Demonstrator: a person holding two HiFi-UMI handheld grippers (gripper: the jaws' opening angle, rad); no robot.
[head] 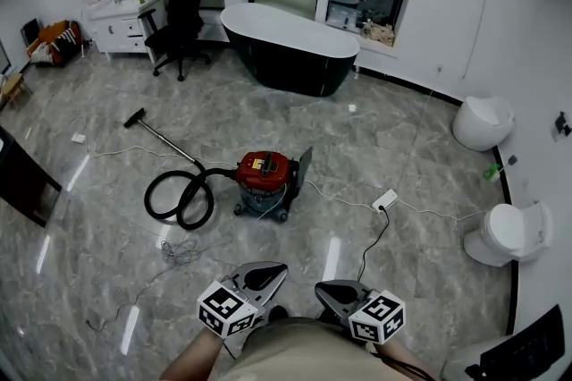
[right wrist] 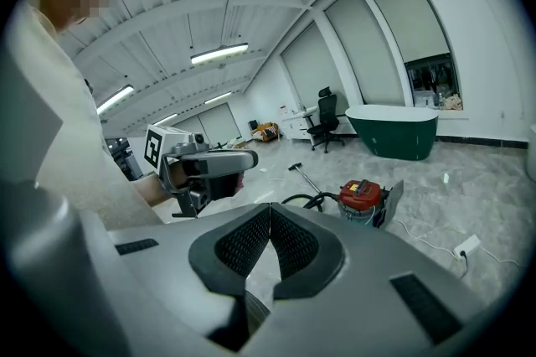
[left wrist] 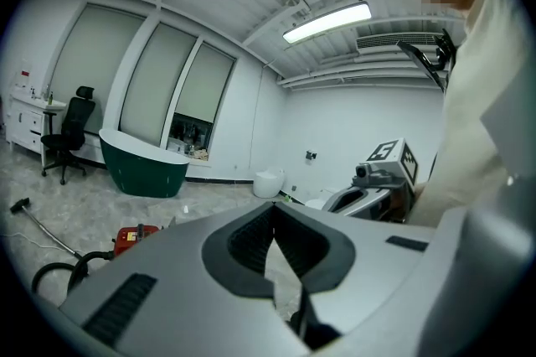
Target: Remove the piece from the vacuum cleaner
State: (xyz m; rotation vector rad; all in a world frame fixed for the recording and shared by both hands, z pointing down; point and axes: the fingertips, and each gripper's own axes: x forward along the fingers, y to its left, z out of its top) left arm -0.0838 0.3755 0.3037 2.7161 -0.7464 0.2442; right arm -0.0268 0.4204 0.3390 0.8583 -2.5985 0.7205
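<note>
vacuum cleaner (head: 265,182): red canister on a dark wheeled base, upright on the floor, on the near side of the bathtub (head: 290,48), well apart from it
hose (head: 179,200): black, looped on the floor to the left of the canister, one end running into its front, farther from the bathtub than the canister
wand (head: 165,140): thin metal tube running from the hose loop up-left, ending in a dark floor nozzle (head: 134,118), left of the bathtub and well apart from it
grey panel (head: 304,169): flat, tilted, touching the canister's right side, on the bathtub's near side; part of the machine or only leaning, cannot tell
piece to remove: probably hose or wand; not settled from here
handling, judged: canister on wheels, likely to roll when tugged; hose soft and limp, no good for a firm pull mid-length; wand stiff, smooth, probably slippery and light
where to take hold, judged: stiff cuff where the hose meets the canister, second tool bracing the top handle
cord (head: 340,200): thin, trailing right from the canister to a white socket block (head: 384,199), well apart from the bathtub
left gripper (head: 279,268): jaws together, nothing between them, far side of the vacuum from the bathtub
right gripper (head: 319,287): jaws together, empty, just beside the left one, equally far from the bathtub
progress: not begun, nothing touched
</note>
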